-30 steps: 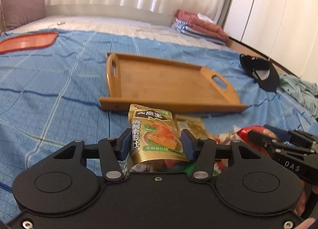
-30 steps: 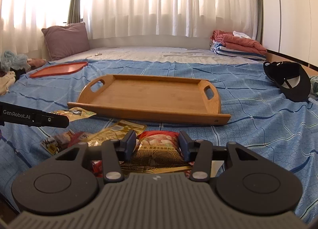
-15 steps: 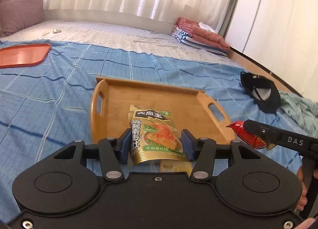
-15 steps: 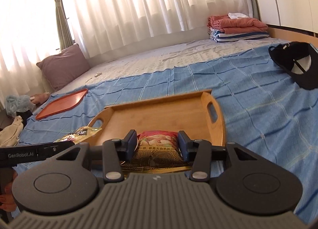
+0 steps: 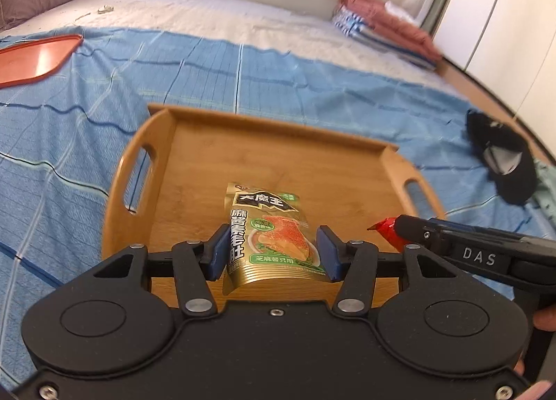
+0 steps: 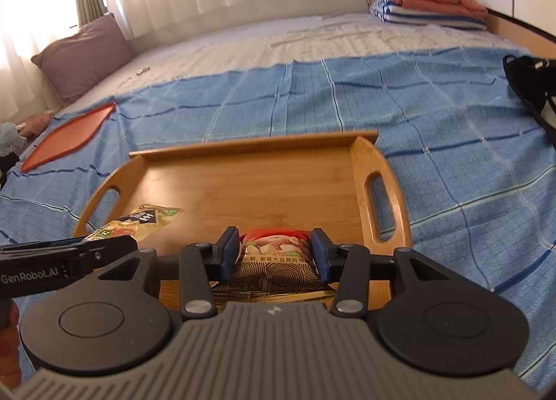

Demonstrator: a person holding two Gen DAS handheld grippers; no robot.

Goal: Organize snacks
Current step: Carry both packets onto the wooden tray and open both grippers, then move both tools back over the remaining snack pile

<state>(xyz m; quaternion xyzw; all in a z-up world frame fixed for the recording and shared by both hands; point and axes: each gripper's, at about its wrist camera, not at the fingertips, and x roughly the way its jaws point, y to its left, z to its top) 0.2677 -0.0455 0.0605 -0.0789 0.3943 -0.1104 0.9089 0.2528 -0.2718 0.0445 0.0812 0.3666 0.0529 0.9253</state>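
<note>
My left gripper (image 5: 272,250) is shut on a gold and green snack packet (image 5: 269,233) and holds it over the near left part of the wooden tray (image 5: 278,153). My right gripper (image 6: 274,254) is shut on a red and gold snack packet (image 6: 274,254) over the near right part of the tray (image 6: 260,184). The right gripper (image 5: 389,226) shows at the right of the left wrist view, with a red packet corner (image 5: 380,226) at its tip. The left gripper's gold packet (image 6: 146,217) shows at the left of the right wrist view.
The tray lies on a blue checked sheet (image 6: 451,157) on a bed. An orange tray (image 6: 66,136) lies far left. A black cap (image 5: 504,160) lies right. Folded towels (image 6: 427,0) and a mauve pillow (image 6: 80,56) are at the back.
Both grippers have lifted their packets off the sheet and carried them forward over the wooden tray. The loose snack pile near the tray's front edge has dropped out of view.
</note>
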